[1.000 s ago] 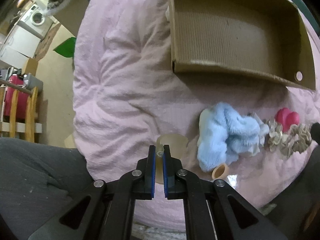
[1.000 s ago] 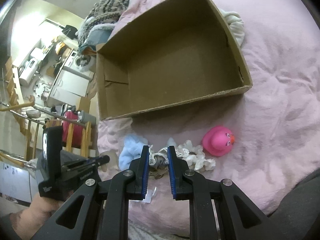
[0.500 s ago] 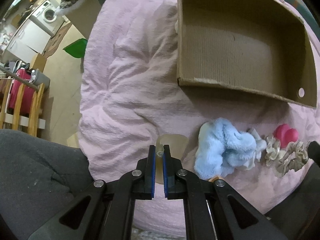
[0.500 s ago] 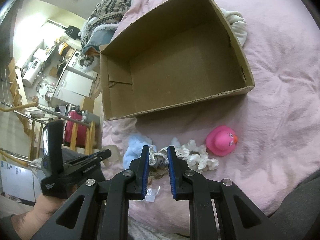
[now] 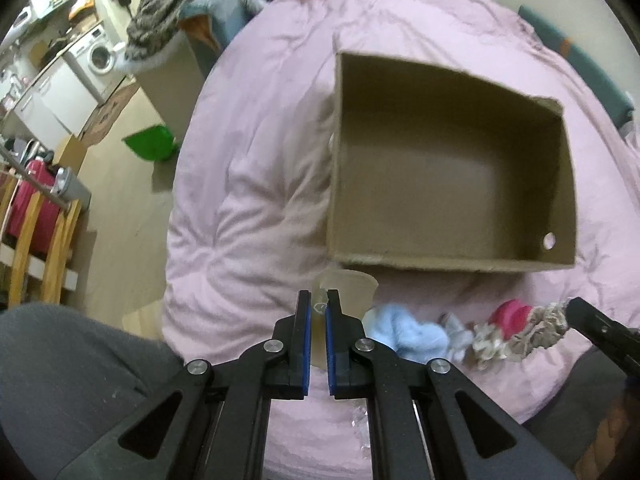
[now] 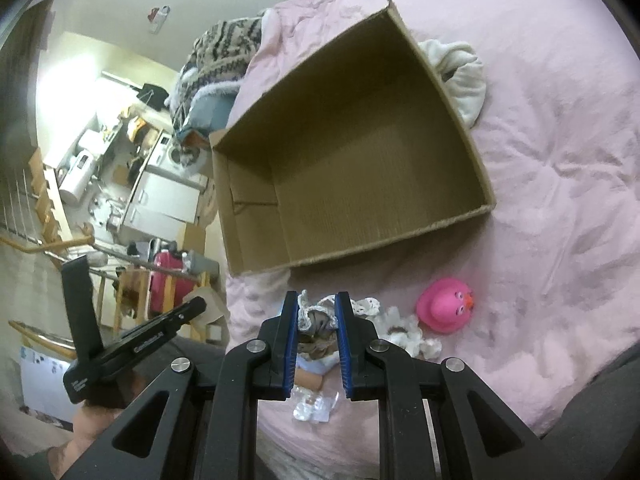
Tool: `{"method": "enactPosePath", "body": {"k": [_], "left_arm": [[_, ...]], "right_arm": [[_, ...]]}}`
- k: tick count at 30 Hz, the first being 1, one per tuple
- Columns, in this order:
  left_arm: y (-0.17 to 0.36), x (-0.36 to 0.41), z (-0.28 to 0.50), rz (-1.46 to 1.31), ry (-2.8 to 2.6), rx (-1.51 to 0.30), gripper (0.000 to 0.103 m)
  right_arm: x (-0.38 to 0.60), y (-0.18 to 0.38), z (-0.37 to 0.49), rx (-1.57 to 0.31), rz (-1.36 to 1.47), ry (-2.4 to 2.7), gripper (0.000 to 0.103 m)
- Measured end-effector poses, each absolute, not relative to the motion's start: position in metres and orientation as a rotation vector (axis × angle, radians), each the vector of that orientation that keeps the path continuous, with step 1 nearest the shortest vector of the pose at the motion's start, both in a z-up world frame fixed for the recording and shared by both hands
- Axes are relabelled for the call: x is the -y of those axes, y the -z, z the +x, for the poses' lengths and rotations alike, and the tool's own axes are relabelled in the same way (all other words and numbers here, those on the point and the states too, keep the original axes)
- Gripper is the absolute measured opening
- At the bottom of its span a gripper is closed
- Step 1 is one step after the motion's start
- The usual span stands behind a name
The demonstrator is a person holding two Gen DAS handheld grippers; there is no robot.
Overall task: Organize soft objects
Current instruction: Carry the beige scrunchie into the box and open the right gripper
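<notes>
The left gripper's (image 5: pixel 316 307) fingers (image 5: pixel 305 344) are clenching on a translucent soft cup (image 5: pixel 349 286), gripping it by the wall near its rim so that the body hangs clear ahead of the blue pads. The cup is sitting in the air just short of the near wall of the box (image 5: pixel 448 258), apparently lined up for a drop inside. The right gripper's (image 6: pixel 317 312) fingers (image 6: pixel 289 340) are grasping a lace scrunchie (image 6: pixel 316 318); the gap between the pads is wider here because the bunched fabric is filling it. In the left view the scrunchie (image 5: pixel 536 326) is trailing from the right gripper's tip above the bed (image 5: pixel 256 128).

The box is lying open-topped on the pink bedding and appears empty, its mouth facing both cameras, which suits loading from the near side. A blue fleece item (image 5: pixel 408 330) and a pink duck (image 6: pixel 444 306) are resting on the bed just in front of the box, near each other; a white lace piece (image 6: pixel 404 330) is lying beside the duck. A small clear wrapper (image 6: pixel 312 402) is lying below the right fingers.

Judgement: sorting is at an early stage, with two items in hand and none boxed. Both loads are limp; the scrunchie could snag on the box edge.
</notes>
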State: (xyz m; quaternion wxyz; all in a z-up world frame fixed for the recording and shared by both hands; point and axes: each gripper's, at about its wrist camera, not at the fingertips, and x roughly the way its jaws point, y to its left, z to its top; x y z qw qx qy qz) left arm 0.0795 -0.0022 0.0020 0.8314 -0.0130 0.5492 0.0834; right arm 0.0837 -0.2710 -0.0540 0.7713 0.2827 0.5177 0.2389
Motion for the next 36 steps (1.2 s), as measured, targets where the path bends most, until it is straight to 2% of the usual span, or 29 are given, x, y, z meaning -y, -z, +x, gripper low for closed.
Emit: {"method": "enactPosePath", "body": {"k": [16, 23, 36], "left_arm": [[-0.031, 0.01, 0.119, -0.102, -0.021, -1.024, 0.006], [-0.011, 0.021, 0.142, -0.075, 0.011, -1.032, 0.006], [0.049, 0.045, 0.164, -0.018, 0.073, -1.061, 0.008]], "right_arm": [[0.28, 0.028, 0.144, -1.035, 0.662, -0.491, 0.019], [0.262, 0.036, 0.169, -1.032, 0.56, -0.441, 0.019], [0.234, 0.085, 0.172, -1.115, 0.334, -0.36, 0.019]]}}
